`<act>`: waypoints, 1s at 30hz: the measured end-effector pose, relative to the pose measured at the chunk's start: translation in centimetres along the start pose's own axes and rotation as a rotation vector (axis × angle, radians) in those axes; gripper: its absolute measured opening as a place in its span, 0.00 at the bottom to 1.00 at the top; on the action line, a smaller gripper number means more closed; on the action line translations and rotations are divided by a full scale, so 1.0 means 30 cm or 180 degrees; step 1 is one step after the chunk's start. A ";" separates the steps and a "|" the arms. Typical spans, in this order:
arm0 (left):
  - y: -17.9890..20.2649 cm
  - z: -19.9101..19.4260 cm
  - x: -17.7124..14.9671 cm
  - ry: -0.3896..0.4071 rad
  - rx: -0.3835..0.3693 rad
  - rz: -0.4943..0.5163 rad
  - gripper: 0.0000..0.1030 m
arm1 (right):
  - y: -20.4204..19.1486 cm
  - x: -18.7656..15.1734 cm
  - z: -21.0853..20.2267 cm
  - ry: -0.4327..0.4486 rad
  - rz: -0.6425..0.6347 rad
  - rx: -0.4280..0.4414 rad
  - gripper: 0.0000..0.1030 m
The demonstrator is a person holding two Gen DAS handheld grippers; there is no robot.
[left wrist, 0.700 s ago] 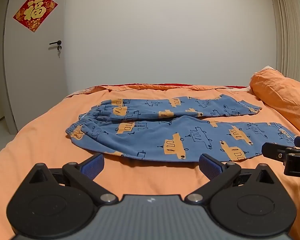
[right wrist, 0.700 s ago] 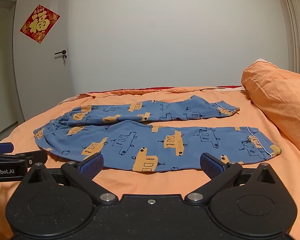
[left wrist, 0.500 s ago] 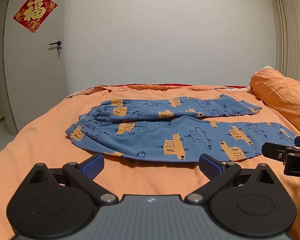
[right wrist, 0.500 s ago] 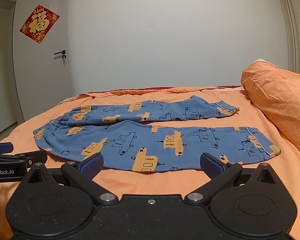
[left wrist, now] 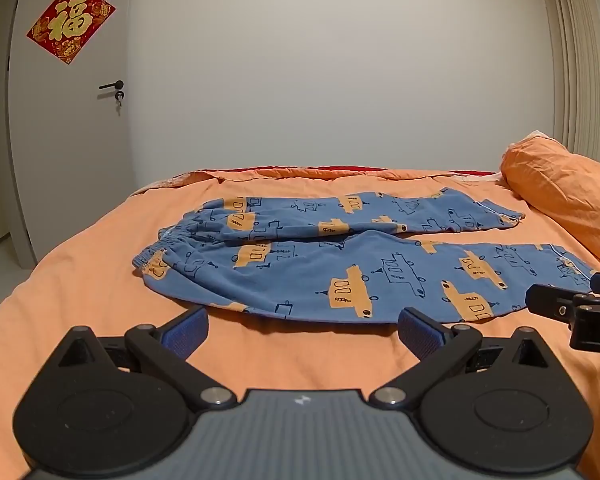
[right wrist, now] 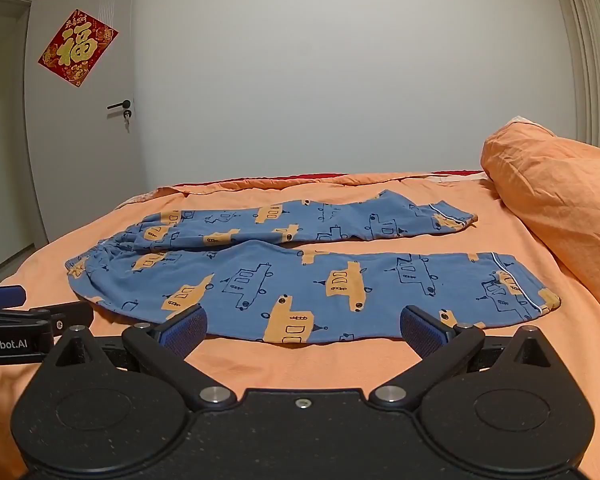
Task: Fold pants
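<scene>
On the bed (left wrist: 80,280) the pants (left wrist: 340,264) lie flat just ahead of both tools, unmoved since a moment ago, so folding has not begun: left tool (left wrist: 302,330) and right tool (right wrist: 302,330) gape fully, holding nothing.

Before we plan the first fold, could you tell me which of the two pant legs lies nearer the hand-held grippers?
The front leg, lying straight along the bed's near side with its cuff at the right. The back leg lies beyond it, toward the wall.
</scene>
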State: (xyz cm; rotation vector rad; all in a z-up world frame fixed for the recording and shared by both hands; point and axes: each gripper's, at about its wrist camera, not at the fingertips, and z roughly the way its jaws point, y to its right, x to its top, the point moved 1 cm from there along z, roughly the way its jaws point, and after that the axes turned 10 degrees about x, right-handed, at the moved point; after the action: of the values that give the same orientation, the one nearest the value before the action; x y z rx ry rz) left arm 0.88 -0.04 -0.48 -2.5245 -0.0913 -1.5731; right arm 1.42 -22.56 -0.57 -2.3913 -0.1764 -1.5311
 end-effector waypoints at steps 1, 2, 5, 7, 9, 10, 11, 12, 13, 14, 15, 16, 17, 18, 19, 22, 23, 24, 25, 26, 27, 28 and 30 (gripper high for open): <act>0.000 0.000 0.000 0.0001 -0.0001 0.0001 1.00 | 0.000 0.000 0.000 0.0000 0.0001 0.0000 1.00; 0.000 0.000 0.000 0.0001 0.0000 0.0001 1.00 | 0.000 0.000 0.001 -0.0001 0.0000 0.0000 1.00; 0.000 0.000 -0.001 -0.0001 -0.0002 -0.0003 1.00 | 0.001 -0.001 0.001 -0.0001 0.0001 0.0000 0.99; 0.002 0.000 0.000 -0.0002 0.0007 -0.0002 1.00 | 0.001 -0.001 0.002 -0.0002 0.0001 -0.0001 0.99; 0.002 0.000 0.000 -0.0002 0.0005 -0.0001 1.00 | 0.001 0.000 0.001 -0.0002 0.0001 -0.0001 1.00; 0.002 0.000 0.000 -0.0004 0.0005 -0.0001 1.00 | 0.002 0.000 0.001 -0.0002 0.0002 0.0000 0.99; 0.001 0.000 0.000 -0.0009 0.0003 -0.0005 1.00 | 0.002 0.000 0.001 -0.0001 0.0001 0.0001 0.99; -0.003 0.007 -0.002 -0.0016 0.0001 -0.0013 1.00 | 0.002 0.000 0.001 -0.0002 0.0001 0.0000 0.99; -0.004 0.010 -0.004 -0.0021 -0.0004 -0.0018 1.00 | 0.002 0.000 0.001 -0.0003 0.0001 0.0000 1.00; -0.004 0.010 -0.004 -0.0022 -0.0007 -0.0021 1.00 | 0.002 0.000 0.001 -0.0003 0.0001 0.0000 1.00; -0.004 0.010 -0.004 -0.0021 -0.0010 -0.0021 1.00 | 0.002 0.000 0.001 -0.0003 0.0001 0.0000 1.00; -0.004 0.009 -0.004 -0.0021 -0.0008 -0.0020 1.00 | 0.002 0.000 0.001 -0.0003 0.0003 -0.0001 1.00; -0.004 0.009 -0.004 -0.0021 -0.0005 -0.0020 1.00 | 0.002 0.000 0.000 -0.0001 0.0003 -0.0002 1.00; -0.004 0.009 -0.004 -0.0021 -0.0005 -0.0019 1.00 | 0.002 0.000 0.001 -0.0002 0.0002 0.0000 1.00; -0.004 0.010 -0.003 -0.0021 -0.0006 -0.0019 1.00 | 0.002 0.000 0.001 -0.0001 0.0002 0.0000 1.00; -0.004 0.009 -0.003 -0.0024 -0.0007 -0.0024 1.00 | 0.002 0.000 0.000 -0.0005 0.0002 0.0000 1.00; -0.004 0.010 -0.004 -0.0023 -0.0007 -0.0024 1.00 | 0.002 0.000 0.000 -0.0004 0.0003 0.0000 1.00; -0.004 0.009 -0.003 -0.0022 -0.0004 -0.0020 1.00 | 0.002 0.000 0.000 -0.0005 0.0003 0.0000 0.99; -0.004 0.010 -0.003 -0.0022 -0.0005 -0.0019 1.00 | 0.002 0.000 0.000 -0.0005 0.0002 0.0000 0.99; -0.004 0.009 -0.003 -0.0023 -0.0007 -0.0020 1.00 | 0.002 0.001 0.000 -0.0004 0.0003 -0.0001 1.00; -0.004 0.009 -0.003 -0.0022 -0.0008 -0.0020 1.00 | 0.001 0.000 0.000 -0.0004 0.0003 -0.0001 1.00; -0.004 0.010 -0.003 -0.0022 -0.0006 -0.0020 1.00 | 0.002 0.000 0.000 -0.0004 0.0003 0.0000 1.00; -0.004 0.010 -0.003 -0.0023 -0.0008 -0.0017 1.00 | 0.002 0.000 0.000 -0.0005 0.0003 -0.0001 0.99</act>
State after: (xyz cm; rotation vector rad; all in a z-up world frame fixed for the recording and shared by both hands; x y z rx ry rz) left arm 1.07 0.14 -0.67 -2.5342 -0.0970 -1.5669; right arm 1.44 -22.61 -0.57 -2.3925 -0.1753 -1.5288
